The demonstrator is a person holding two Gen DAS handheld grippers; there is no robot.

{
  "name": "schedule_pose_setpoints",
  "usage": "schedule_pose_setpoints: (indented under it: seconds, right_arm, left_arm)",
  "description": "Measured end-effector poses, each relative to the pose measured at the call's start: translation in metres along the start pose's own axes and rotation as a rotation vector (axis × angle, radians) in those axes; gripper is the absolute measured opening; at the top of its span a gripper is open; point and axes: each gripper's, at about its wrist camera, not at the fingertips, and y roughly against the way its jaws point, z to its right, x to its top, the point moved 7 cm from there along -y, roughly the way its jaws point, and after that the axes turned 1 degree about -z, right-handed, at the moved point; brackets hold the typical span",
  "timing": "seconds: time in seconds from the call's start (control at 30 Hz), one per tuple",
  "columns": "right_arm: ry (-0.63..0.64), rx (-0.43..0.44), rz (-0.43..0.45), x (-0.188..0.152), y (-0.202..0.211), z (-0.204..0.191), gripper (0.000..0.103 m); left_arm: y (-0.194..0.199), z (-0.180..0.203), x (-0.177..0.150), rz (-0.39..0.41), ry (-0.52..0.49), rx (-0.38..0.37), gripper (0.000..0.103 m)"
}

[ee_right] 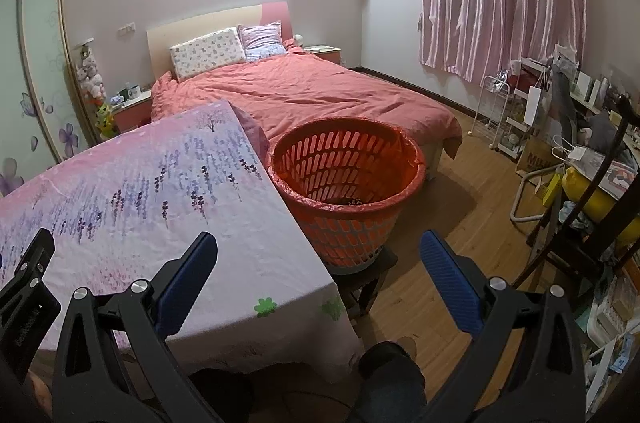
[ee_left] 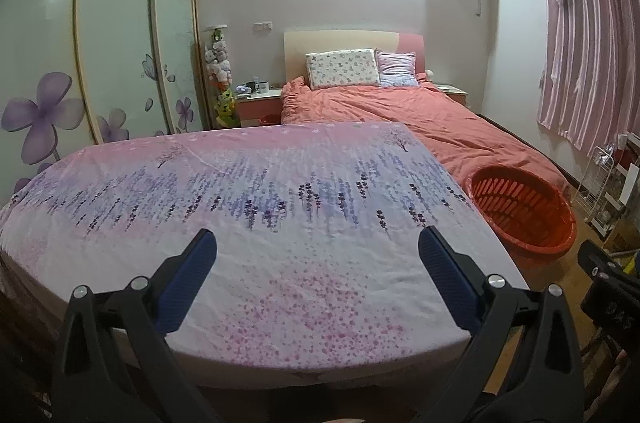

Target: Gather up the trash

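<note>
While both the left hand-held gripper (ee_left: 317, 243) and right hand-held gripper (ee_right: 319, 247) hang spread and empty, no trash shows on the bench (ee_left: 280, 283); the light, lined basket (ee_right: 344, 175) stands just ahead-right, likely best gripped by its rim.

Left gripper (ee_left: 318, 241): jaws spread wide, nothing between them. Blue ribbed pads (ee_left: 188, 277) face inward; black finger frames enter from the lower left and lower right of the frame.

Right gripper (ee_right: 319, 243): jaws likewise spread wide and empty, blue pads (ee_right: 450, 283) angled inward, black frames occupying the lower corners. The right gripper's black body also shows at the right edge of the left wrist view; the left gripper's body appears at the left edge of the right wrist view.
</note>
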Motion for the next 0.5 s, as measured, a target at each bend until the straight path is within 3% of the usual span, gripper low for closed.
schedule_pose_setpoints:
  seconds: [0.5]
  right_arm:
    - [0.008,0.008,0.001,0.0025,-0.0015,-0.0046,0.1]
  left_arm:
    - [-0.0022,-0.0071,0.001,0.0,0.017,0.014,0.099]
